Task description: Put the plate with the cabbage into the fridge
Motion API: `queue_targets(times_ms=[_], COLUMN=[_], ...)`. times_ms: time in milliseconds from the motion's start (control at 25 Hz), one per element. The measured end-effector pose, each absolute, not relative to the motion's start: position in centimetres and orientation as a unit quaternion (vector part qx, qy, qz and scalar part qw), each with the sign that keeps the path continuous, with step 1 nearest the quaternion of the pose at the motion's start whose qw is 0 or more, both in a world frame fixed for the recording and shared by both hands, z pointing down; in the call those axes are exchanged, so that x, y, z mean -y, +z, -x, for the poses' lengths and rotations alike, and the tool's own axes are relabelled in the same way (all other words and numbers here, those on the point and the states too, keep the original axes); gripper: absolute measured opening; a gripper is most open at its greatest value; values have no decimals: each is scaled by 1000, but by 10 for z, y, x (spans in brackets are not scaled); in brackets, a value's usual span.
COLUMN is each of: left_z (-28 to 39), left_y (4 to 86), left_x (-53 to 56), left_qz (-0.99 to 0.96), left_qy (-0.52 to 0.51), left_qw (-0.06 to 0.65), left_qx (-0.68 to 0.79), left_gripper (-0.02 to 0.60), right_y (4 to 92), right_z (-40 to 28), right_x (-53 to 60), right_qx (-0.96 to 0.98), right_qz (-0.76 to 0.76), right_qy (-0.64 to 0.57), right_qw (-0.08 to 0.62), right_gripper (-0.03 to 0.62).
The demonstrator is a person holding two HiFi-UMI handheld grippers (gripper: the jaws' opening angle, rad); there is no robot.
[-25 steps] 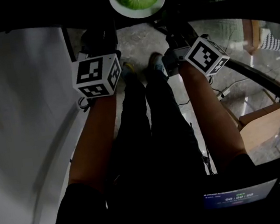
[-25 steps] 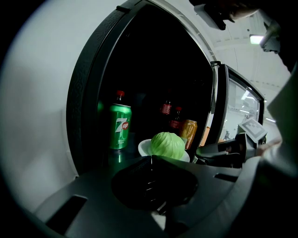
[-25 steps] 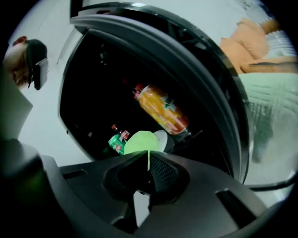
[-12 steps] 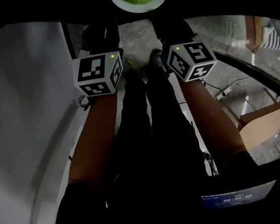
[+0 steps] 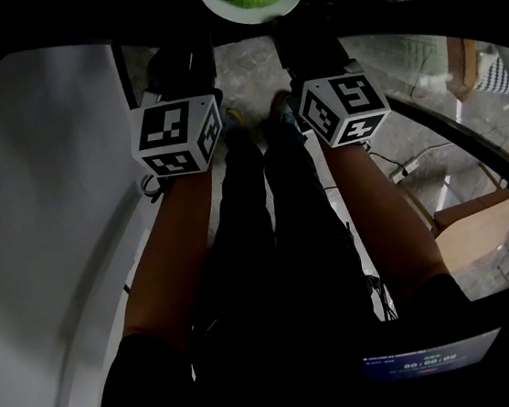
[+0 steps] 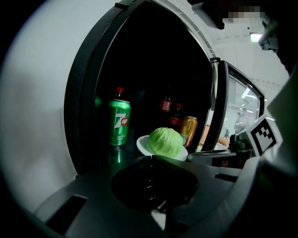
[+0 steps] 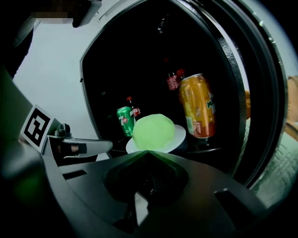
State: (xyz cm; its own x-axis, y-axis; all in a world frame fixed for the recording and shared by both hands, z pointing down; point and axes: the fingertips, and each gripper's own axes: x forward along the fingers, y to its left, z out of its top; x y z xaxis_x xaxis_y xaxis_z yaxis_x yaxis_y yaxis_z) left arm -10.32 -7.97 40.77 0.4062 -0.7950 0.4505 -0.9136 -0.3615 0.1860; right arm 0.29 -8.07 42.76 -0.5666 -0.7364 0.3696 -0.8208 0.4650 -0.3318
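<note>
The white plate (image 6: 142, 145) with the green cabbage (image 6: 165, 142) stands on a dark shelf inside the open fridge. In the head view the plate (image 5: 208, 3) is at the top edge, beyond both marker cubes. My left gripper (image 6: 151, 158) is shut, its tip just in front of the plate's near rim. My right gripper (image 7: 148, 152) is shut too, pointing at the plate (image 7: 179, 135) and cabbage (image 7: 153, 131) from the other side. I cannot tell whether either tip touches the rim. Nothing shows between the jaws.
A green soda can (image 6: 119, 122) stands left of the plate and an orange can (image 7: 198, 106) right of it, with cola bottles (image 6: 165, 104) behind. The glass fridge door (image 5: 466, 126) hangs open at the right. The white fridge side (image 5: 45, 224) is at the left.
My right gripper has swung left and straightened, now level with the left one. The plate sits a little farther up the head view, deeper in the fridge. The left gripper has hardly moved.
</note>
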Motion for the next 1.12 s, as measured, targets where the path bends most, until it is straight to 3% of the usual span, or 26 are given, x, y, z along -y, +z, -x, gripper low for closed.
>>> queue_targets(times_ms=[1120], left_z=[106], left_y=[409], left_x=[85], left_qz=[-809], left_qy=[147], left_qw=[213], left_qx=[527], left_gripper=[5], right_y=[431], right_z=[3], right_x=[118], right_qx=[851], right_qz=[-459], right_qy=[240], right_qw=[91], right_gripper=[6])
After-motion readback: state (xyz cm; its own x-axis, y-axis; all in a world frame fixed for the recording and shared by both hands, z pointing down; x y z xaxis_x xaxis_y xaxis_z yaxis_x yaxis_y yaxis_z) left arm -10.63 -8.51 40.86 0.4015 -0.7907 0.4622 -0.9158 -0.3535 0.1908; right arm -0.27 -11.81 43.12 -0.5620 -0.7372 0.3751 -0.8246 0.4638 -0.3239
